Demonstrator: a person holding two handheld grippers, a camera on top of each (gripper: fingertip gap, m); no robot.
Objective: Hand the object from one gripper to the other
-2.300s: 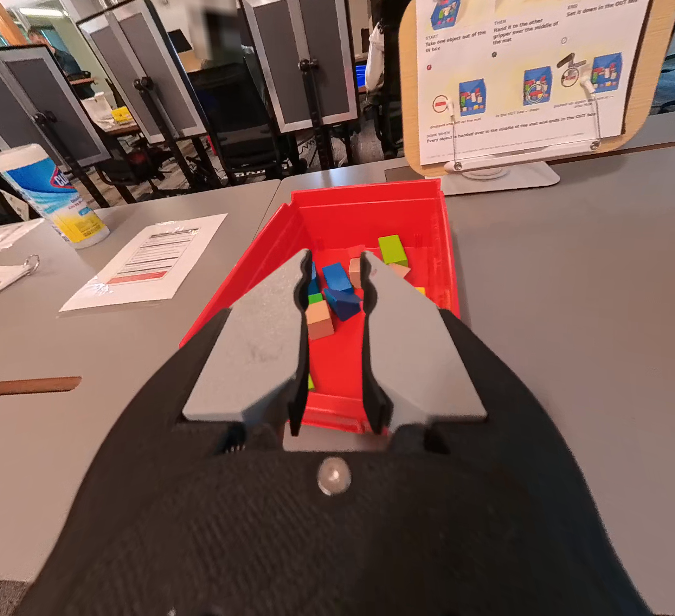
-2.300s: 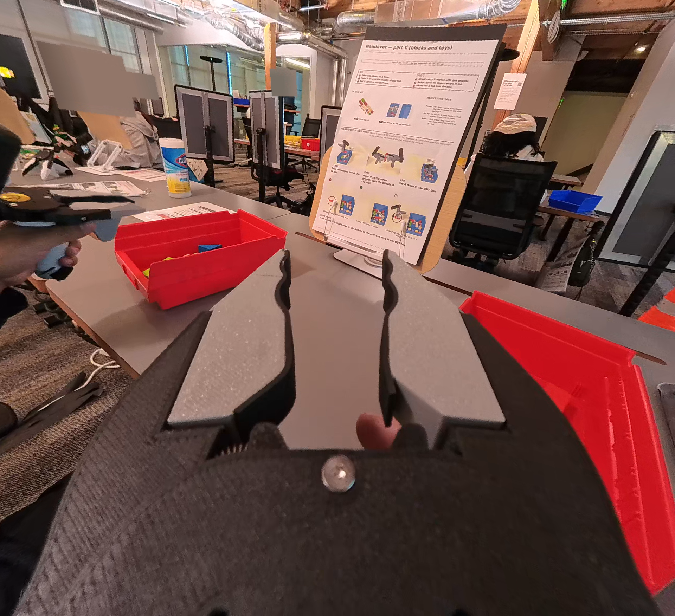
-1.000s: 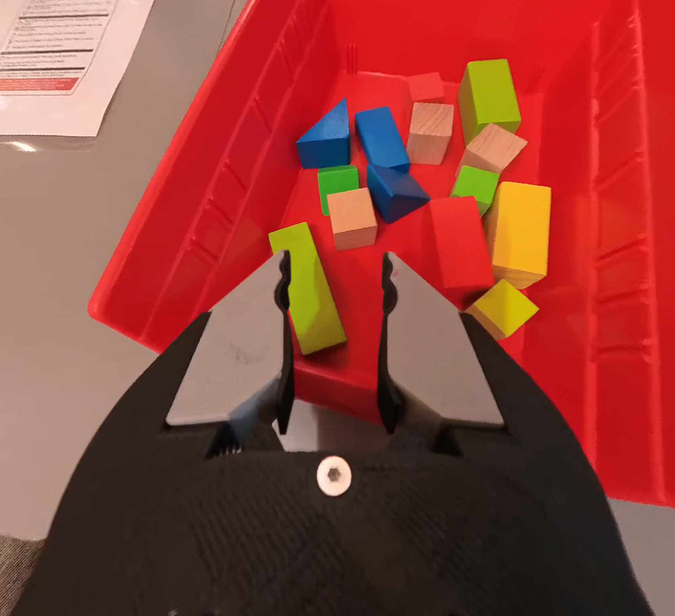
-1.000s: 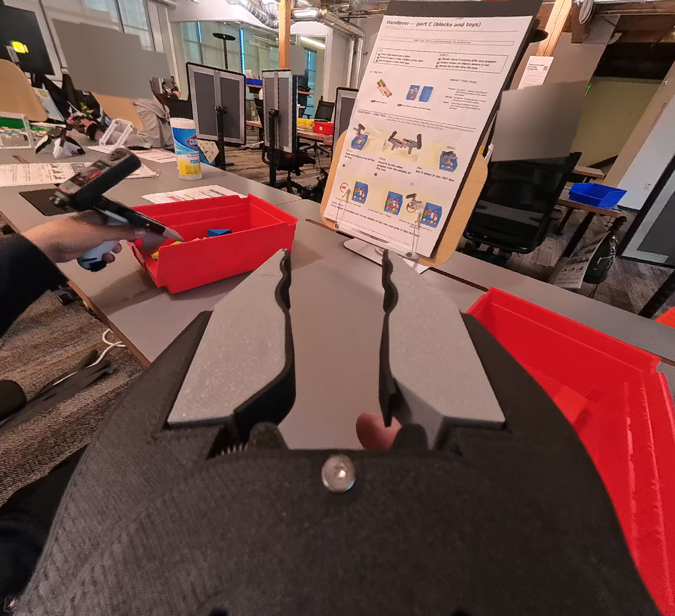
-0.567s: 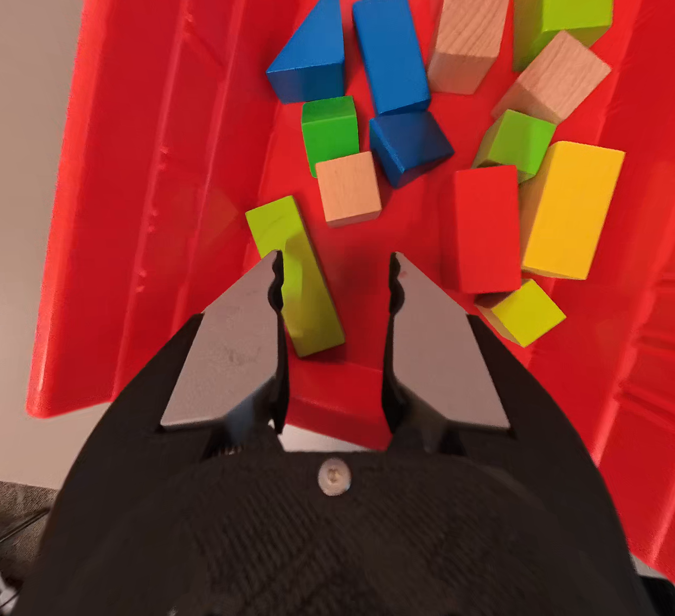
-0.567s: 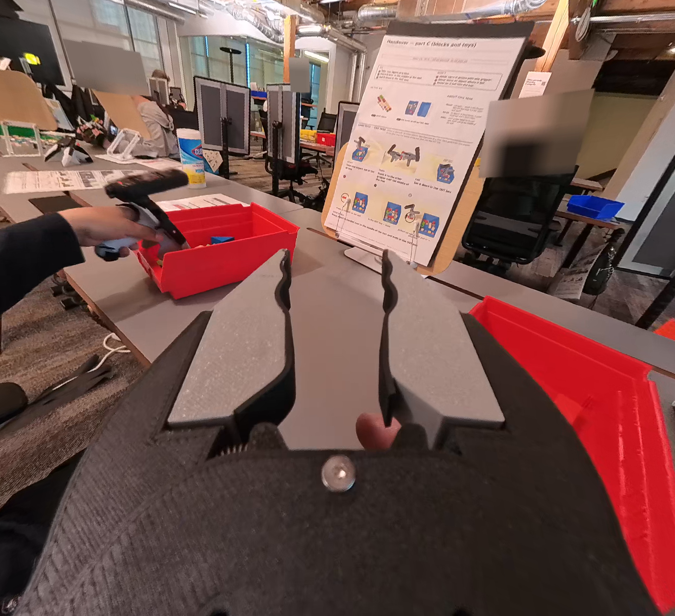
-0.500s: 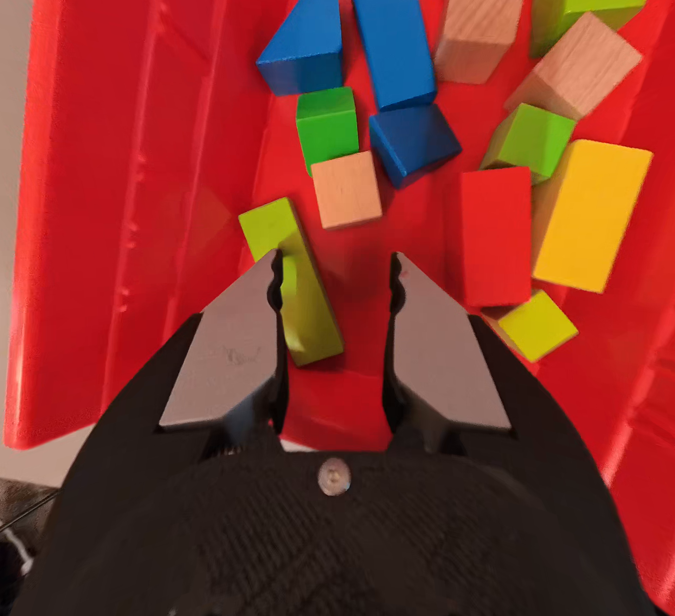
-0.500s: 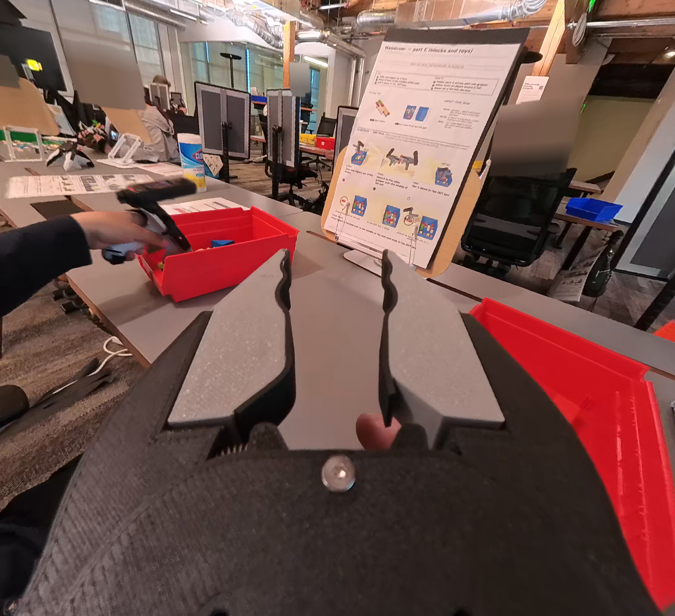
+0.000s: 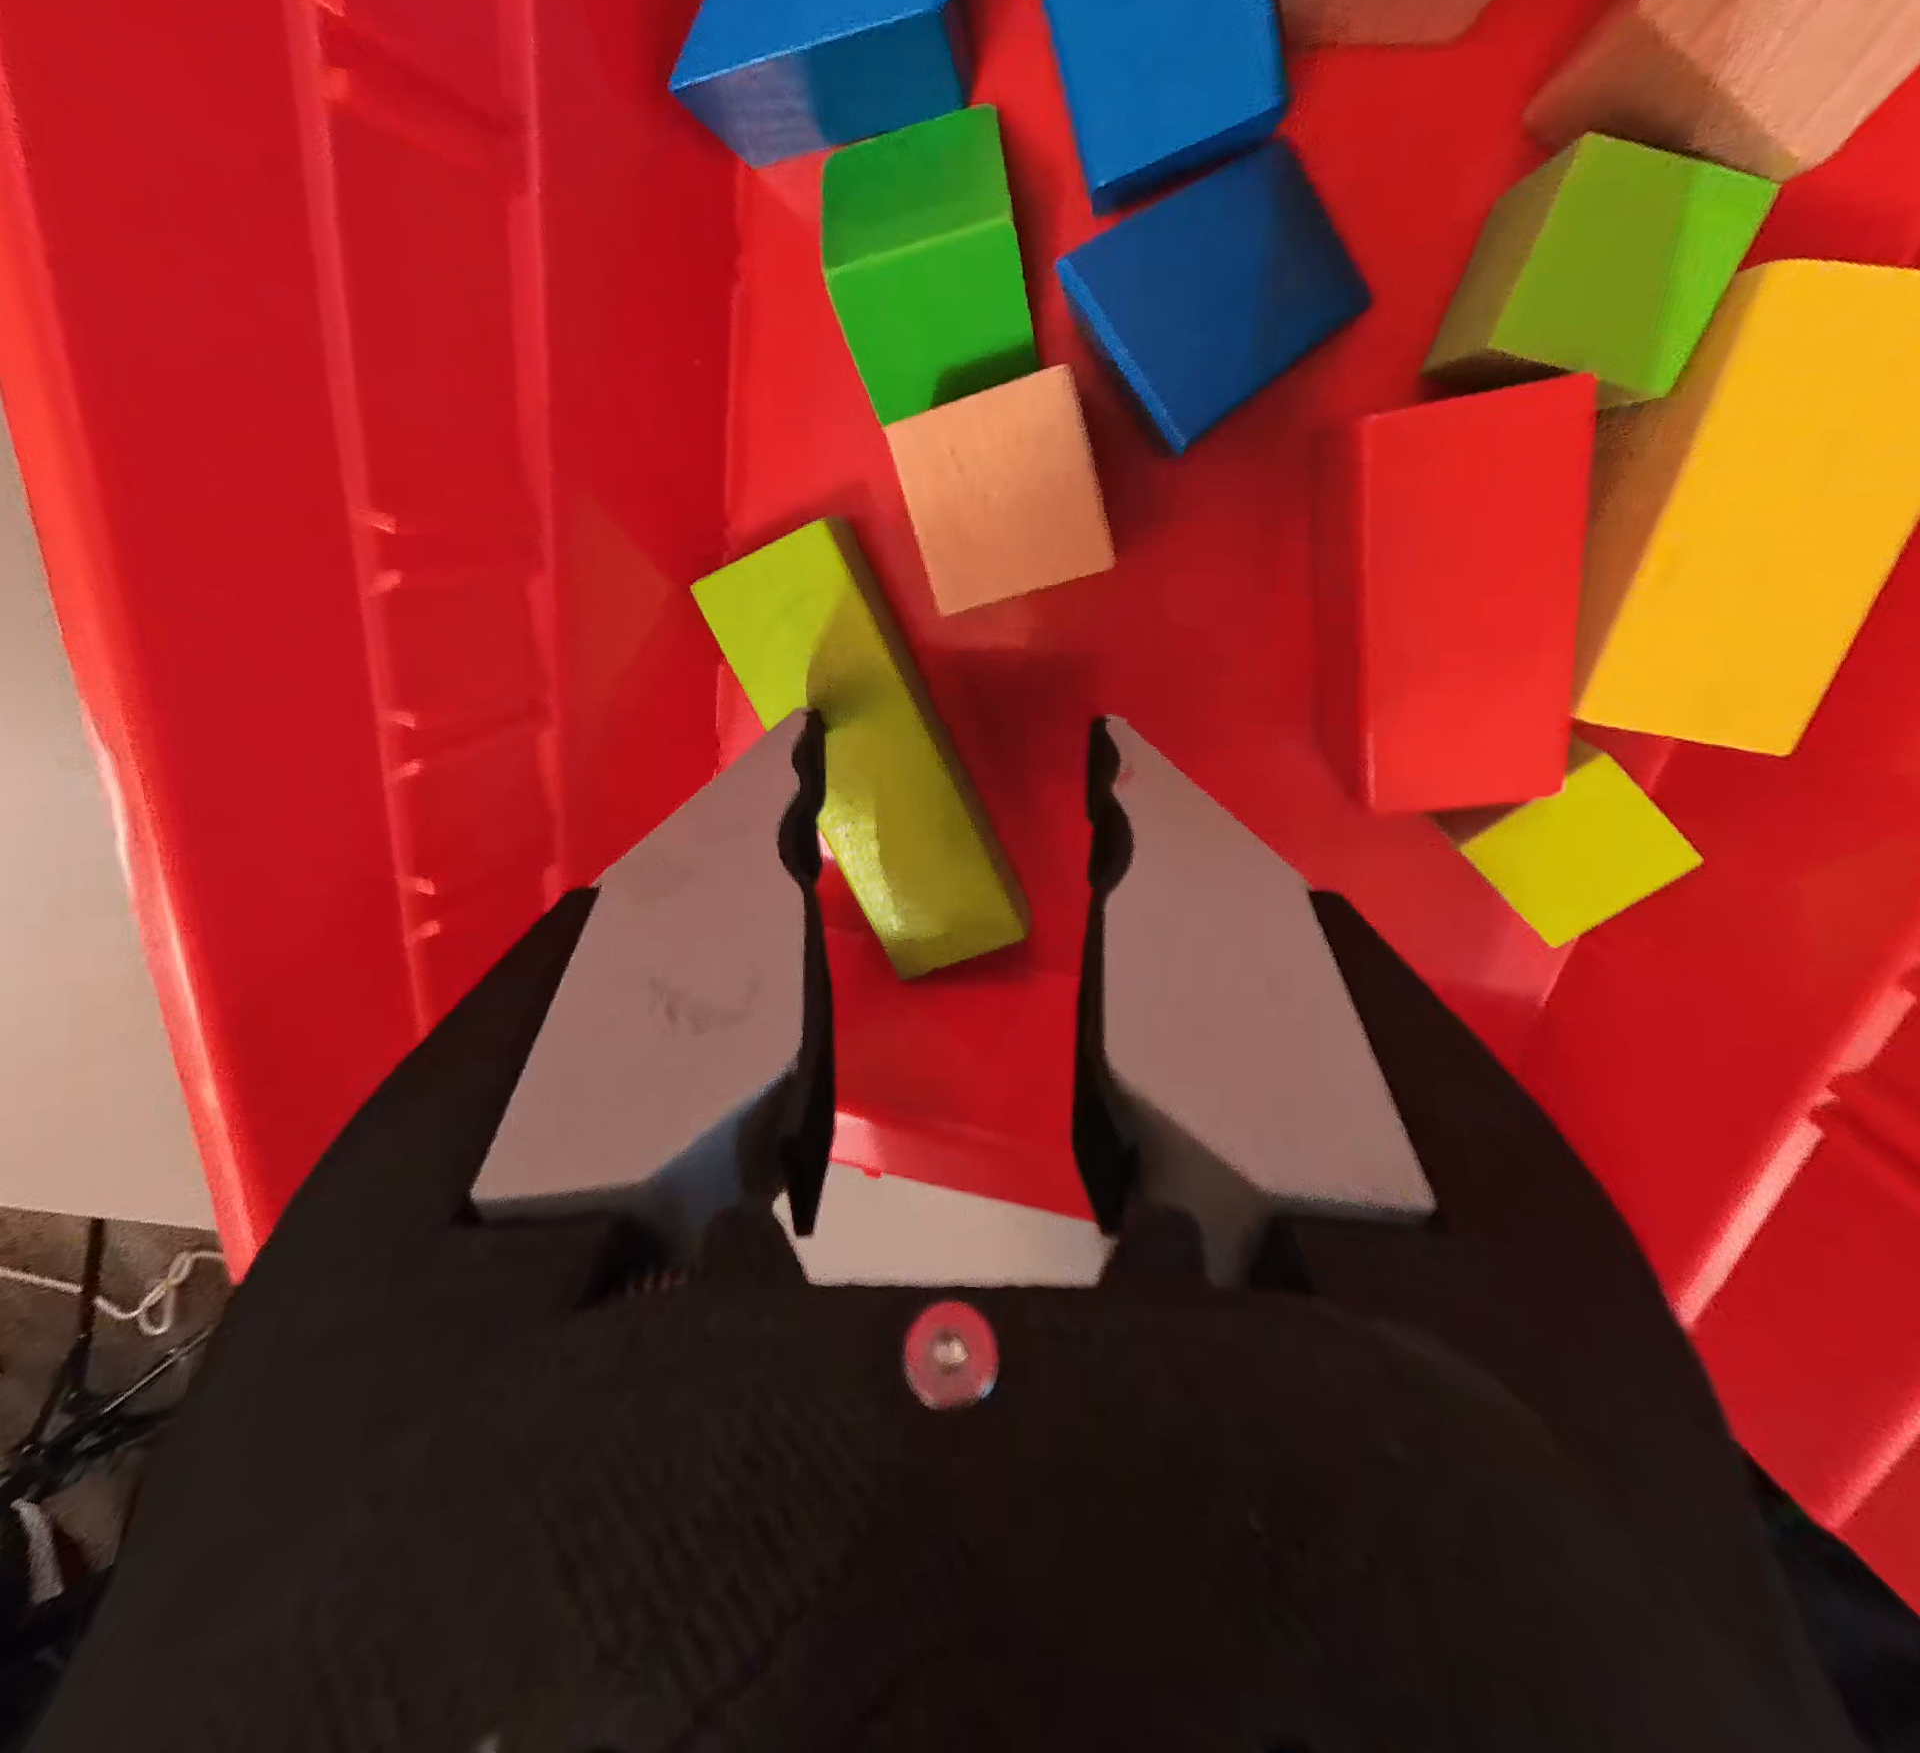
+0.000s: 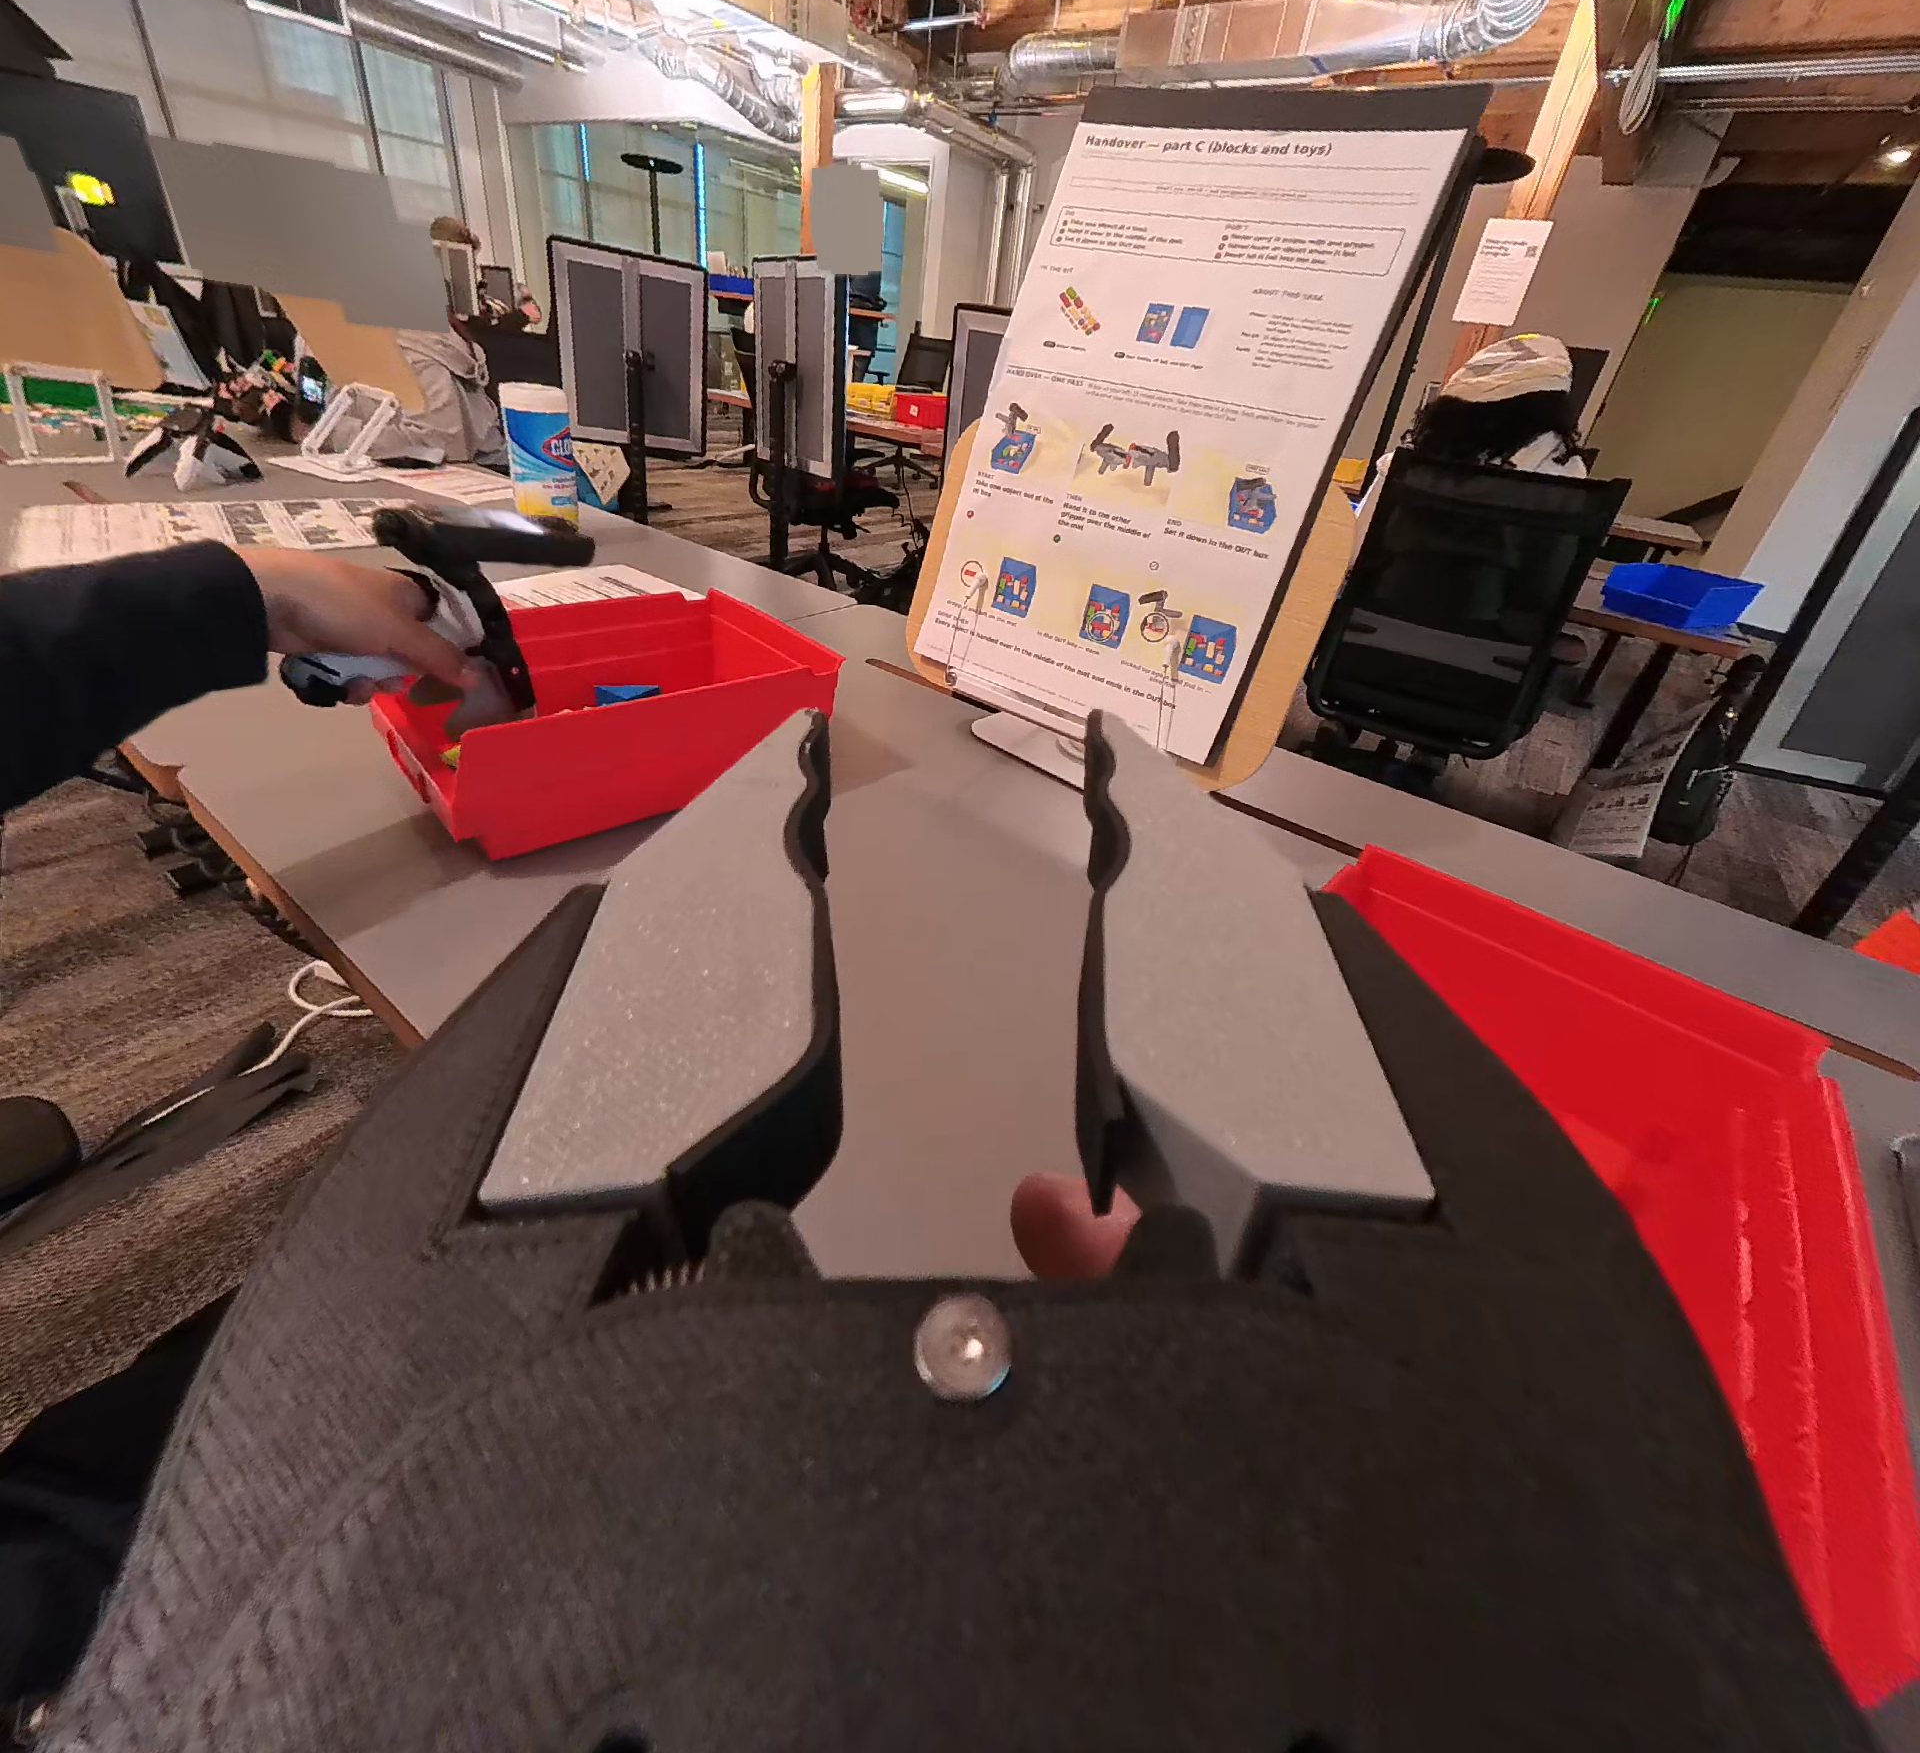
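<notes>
The left gripper (image 9: 951,737) is down inside the red bin (image 9: 416,456), fingers spread wide, nothing held between them. A long lime-green block (image 9: 883,768) lies flat on the bin floor, slanting from eleven o'clock to five o'clock, and its near half sits in the gap between the fingers. The left fingertip (image 9: 800,747) is right against the block's left edge; whether it touches, I cannot tell. The right fingertip stands clear of it.

At twelve o'clock from the gripper there is a bare wooden cube (image 9: 997,488), touching a darker green block (image 9: 925,259) beyond it. Farther up lie a blue wedge (image 9: 831,20), a long blue block (image 9: 1153,10) and a dark blue block (image 9: 1210,290). Out at two o'clock sit a red block (image 9: 1455,591) and a yellow block (image 9: 1756,508) side by side, with a small lime piece (image 9: 1579,851) just below them.

The right gripper (image 10: 951,768) hovers above the grey table (image 10: 935,924), well apart from the action, fingers wide and empty. In its view at ten o'clock, a hand (image 10: 353,612) holds the other gripper tipped down into the bin. At one o'clock stands an instruction sheet on a board (image 10: 1195,415), and at three o'clock a second red bin (image 10: 1662,1132) lies close by.
</notes>
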